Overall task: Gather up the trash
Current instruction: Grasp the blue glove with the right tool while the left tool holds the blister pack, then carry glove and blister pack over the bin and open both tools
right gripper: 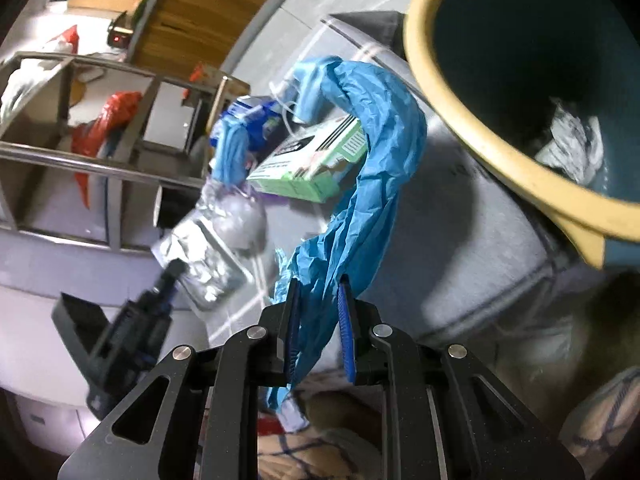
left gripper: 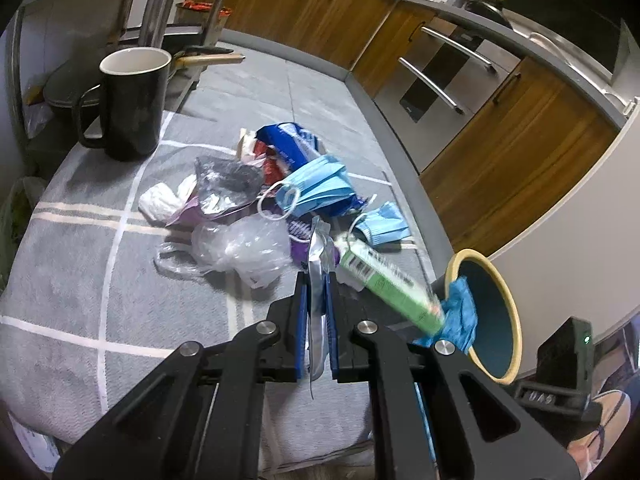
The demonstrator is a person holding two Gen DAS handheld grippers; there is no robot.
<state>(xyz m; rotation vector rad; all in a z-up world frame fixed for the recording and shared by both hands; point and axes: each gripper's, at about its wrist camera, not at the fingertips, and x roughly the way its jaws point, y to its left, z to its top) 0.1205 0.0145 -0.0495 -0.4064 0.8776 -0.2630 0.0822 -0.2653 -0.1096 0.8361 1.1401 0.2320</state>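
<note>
— Pinched between the closed jaws of the left gripper [left gripper: 317, 292] is a silver foil packet [left gripper: 319, 276]; a crumpled blue glove [right gripper: 356, 184] is clamped in the right gripper [right gripper: 320, 300]. How should the drop be done well?

— Each piece is best carried fully over the yellow rim of the bin [right gripper: 472, 128] before the jaws are let go, so nothing is left draped on the edge. The glove hangs loose and long, so it should be lowered well inside first.

— Where is the rest found?

— Just beyond the left jaws a green box [left gripper: 384, 284] is seen, with the bin to its right. Farther off, face masks [left gripper: 320, 192], a clear plastic bag [left gripper: 240, 248] and wrappers are heaped on the grey towel [left gripper: 80, 280], a black mug [left gripper: 128, 108] at far left.
</note>
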